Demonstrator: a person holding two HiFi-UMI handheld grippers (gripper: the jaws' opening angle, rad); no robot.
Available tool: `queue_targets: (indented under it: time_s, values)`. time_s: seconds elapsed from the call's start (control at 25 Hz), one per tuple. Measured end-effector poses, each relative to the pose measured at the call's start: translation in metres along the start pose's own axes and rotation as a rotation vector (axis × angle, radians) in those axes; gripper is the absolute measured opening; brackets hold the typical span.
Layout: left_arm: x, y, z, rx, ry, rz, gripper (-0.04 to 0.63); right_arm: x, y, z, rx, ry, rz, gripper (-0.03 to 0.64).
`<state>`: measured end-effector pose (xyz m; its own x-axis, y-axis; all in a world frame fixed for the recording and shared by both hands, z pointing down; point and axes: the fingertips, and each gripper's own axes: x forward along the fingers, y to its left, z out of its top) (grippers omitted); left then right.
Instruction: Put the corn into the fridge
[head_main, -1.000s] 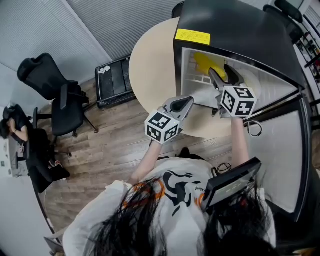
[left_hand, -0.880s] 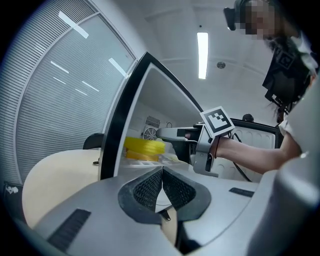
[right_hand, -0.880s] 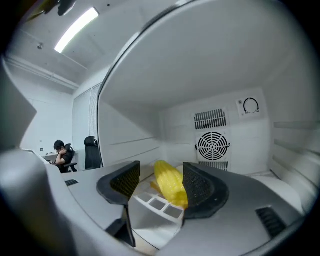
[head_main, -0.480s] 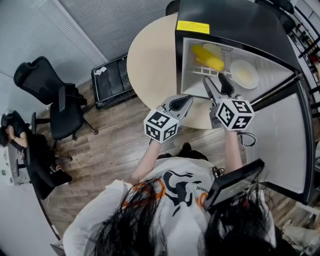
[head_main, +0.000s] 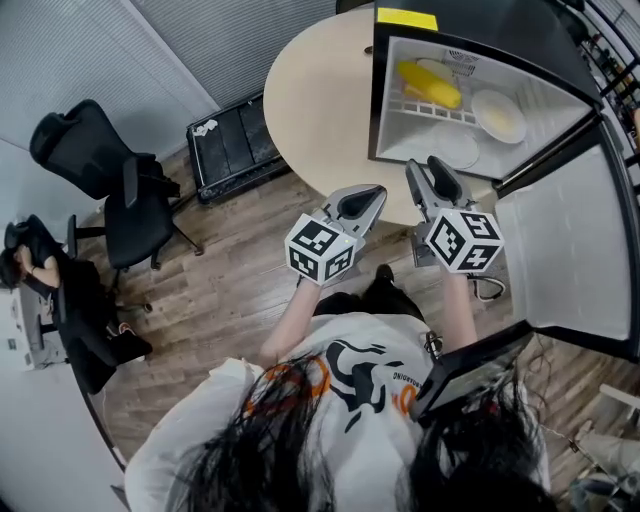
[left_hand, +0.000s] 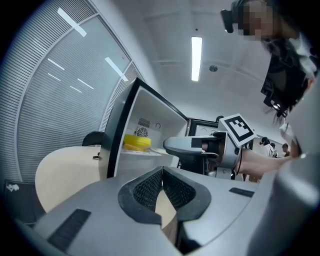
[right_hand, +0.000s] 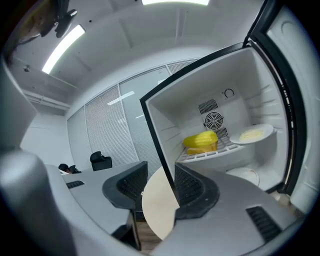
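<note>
Closest to my head camera, the white shirt (head_main: 300, 400) carries a dark print with small letters, upside down to me and too small to read. Each gripper wears a cube of black-and-white square markers. My left gripper (left_hand: 161, 186) has its jaws pressed together with nothing between them. My right gripper (right_hand: 159, 184) is closing its jaws, and nothing sits between the pads; past them I see only the table edge and the fridge frame.

Both grippers hang over the floor beside the round table (head_main: 320, 100), short of the fridge (head_main: 480, 25), whose door (head_main: 570, 240) stands wide open on my right. A yellow label (head_main: 406, 18) sits on the fridge top; its text is illegible. The corn (right_hand: 202, 140) lies on the wire shelf inside, beside a plate (right_hand: 255, 134), with a second plate (head_main: 440, 150) below. Off left are a black office chair (head_main: 110, 170) and a seated person (head_main: 35, 265), partly cut off.
</note>
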<state>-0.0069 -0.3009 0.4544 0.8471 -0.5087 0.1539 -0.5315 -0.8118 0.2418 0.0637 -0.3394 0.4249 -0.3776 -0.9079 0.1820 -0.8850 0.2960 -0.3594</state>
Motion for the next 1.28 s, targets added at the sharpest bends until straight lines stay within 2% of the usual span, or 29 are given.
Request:
queue_targets:
  time_s: [0.08, 0.56, 0.84, 1.28]
  values:
    - [-0.012, -0.007, -0.004, -0.002, 0.004, -0.009, 0.011, -0.010, 0.009, -0.008, 0.017, -0.007, -0.017, 0.135]
    - [-0.039, -0.044, -0.023, -0.033, 0.007, -0.073, 0.012, -0.065, 0.031, -0.056, 0.080, 0.035, -0.093, 0.049]
    - [-0.040, -0.062, -0.034, -0.036, 0.022, -0.072, 0.011, -0.088, 0.027, -0.071, 0.077, 0.061, -0.103, 0.034]
    - [-0.048, -0.116, -0.034, -0.012, 0.002, -0.002, 0.012, -0.147, 0.026, -0.075, 0.065, 0.075, -0.032, 0.032]
